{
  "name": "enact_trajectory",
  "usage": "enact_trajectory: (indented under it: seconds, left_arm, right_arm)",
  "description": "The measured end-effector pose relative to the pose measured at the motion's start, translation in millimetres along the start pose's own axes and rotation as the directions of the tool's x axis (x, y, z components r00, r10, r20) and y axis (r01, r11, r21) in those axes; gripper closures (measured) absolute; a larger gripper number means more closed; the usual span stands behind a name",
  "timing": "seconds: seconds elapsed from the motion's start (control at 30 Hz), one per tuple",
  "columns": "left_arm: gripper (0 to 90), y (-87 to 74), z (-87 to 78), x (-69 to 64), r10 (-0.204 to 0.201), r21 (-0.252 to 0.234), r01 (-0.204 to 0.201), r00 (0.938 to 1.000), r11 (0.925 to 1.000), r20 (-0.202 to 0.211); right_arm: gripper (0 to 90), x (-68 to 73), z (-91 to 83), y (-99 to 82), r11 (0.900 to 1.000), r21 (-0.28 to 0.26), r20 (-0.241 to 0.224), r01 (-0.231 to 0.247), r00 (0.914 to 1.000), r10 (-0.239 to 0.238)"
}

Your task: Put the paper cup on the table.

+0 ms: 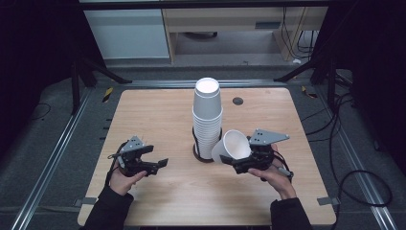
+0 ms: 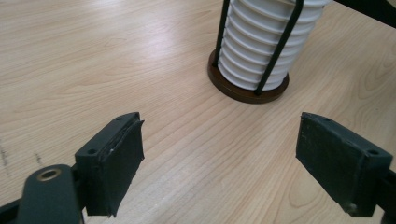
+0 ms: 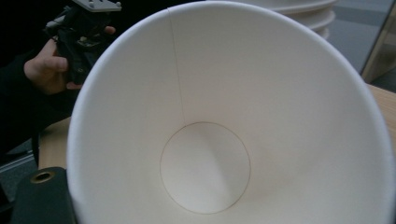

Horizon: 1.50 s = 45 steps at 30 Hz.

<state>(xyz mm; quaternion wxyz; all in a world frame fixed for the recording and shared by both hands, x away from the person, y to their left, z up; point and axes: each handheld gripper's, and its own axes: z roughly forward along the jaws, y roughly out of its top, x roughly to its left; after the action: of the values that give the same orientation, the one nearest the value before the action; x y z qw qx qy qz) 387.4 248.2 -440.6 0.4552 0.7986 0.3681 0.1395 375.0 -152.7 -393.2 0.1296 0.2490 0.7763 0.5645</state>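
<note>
A tall stack of white paper cups (image 1: 207,117) stands upside down in a dark wire holder with a round brown base (image 2: 247,88) at the table's middle. My right gripper (image 1: 239,164) is shut on a single white cup (image 1: 231,146), tilted on its side with its mouth toward the camera; its inside (image 3: 205,168) is bare. My left gripper (image 1: 160,164) hovers low over the wood to the left of the holder, its two black pads (image 2: 116,158) wide apart with nothing between them. The stack (image 2: 266,42) rises just beyond them.
The wooden table (image 1: 158,115) has a small dark grommet (image 1: 238,100) at the back right. Metal rails and cables run along the floor on both sides. A light cabinet (image 1: 129,28) stands behind the table.
</note>
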Motion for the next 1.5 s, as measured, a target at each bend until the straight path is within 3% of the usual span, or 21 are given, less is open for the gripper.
enact_trajectory:
  seconds: [0.2, 0.37, 0.5, 0.6, 0.67, 0.7, 0.8, 1.07, 1.1, 1.13, 1.37, 1.5]
  left_arm:
    - [14.7, -1.4, 0.1, 4.7, -0.015, 0.009, 0.015, 0.9995, 0.9998, -0.027]
    - [14.6, -1.7, -1.2, 8.5, -0.029, 0.004, 0.029, 0.9989, 0.9996, -0.038]
    - [14.7, -2.6, -1.1, 10.4, -0.035, 0.012, 0.036, 0.9983, 0.9993, -0.048]
    - [14.6, -2.9, -0.7, 11.2, -0.029, 0.016, 0.030, 0.9982, 0.9994, -0.051]
    - [14.6, -3.7, -1.3, 12.6, -0.036, 0.016, 0.037, 0.9976, 0.9992, -0.059]
    - [14.7, -4.0, -1.9, 13.6, -0.042, 0.011, 0.043, 0.9972, 0.9990, -0.062]
    - [14.8, -4.6, -3.9, 16.9, -0.061, 0.002, 0.061, 0.9958, 0.9981, -0.069]
    - [14.7, -5.5, -6.2, 20.8, -0.073, -0.001, 0.073, 0.9935, 0.9973, -0.087]
    - [14.7, -6.0, -5.6, 21.2, -0.070, 0.007, 0.071, 0.9934, 0.9974, -0.091]
    - [14.7, -6.5, -4.3, 21.1, -0.070, 0.014, 0.071, 0.9934, 0.9973, -0.091]
    - [14.5, -7.4, -0.3, 20.5, -0.062, 0.027, 0.065, 0.9937, 0.9975, -0.093]
    - [14.7, -6.4, -2.3, 20.1, -0.063, 0.018, 0.064, 0.9936, 0.9978, -0.094]
  right_arm:
    - [14.2, -10.2, -12.9, -0.2, 1.0000, -0.004, 0.082, -0.006, 0.9966, 0.006]
    - [14.1, -22.6, -29.3, -1.3, 0.9997, -0.010, 0.198, -0.022, 0.9798, 0.024]
    - [14.1, -33.0, -35.5, -4.1, 0.9982, -0.010, 0.282, -0.060, 0.9576, 0.060]
    - [14.1, -40.1, -37.0, -5.6, 0.9967, 0.003, 0.353, -0.081, 0.9326, 0.075]
    - [14.0, -46.0, -38.9, -5.9, 0.9950, 0.023, 0.416, -0.097, 0.9058, 0.079]
    - [14.0, -48.0, -39.8, -6.1, 0.9942, 0.031, 0.430, -0.103, 0.8995, 0.079]
    - [14.0, -57.7, -43.9, -8.4, 0.9915, 0.054, 0.493, -0.118, 0.8666, 0.076]
    - [14.0, -85.9, -53.2, -8.5, 0.9810, 0.103, 0.591, -0.165, 0.8036, 0.073]
    - [14.0, -89.8, -52.2, -8.0, 0.9797, 0.113, 0.610, -0.166, 0.7898, 0.063]
    - [14.0, -94.0, -51.0, -8.1, 0.9774, 0.123, 0.621, -0.172, 0.7817, 0.060]
    - [13.8, -115.7, -43.3, -20.3, 0.9602, 0.147, 0.638, -0.238, 0.7648, 0.092]
    - [13.8, -121.7, -42.1, -28.2, 0.9447, 0.185, 0.647, -0.271, 0.7571, 0.091]
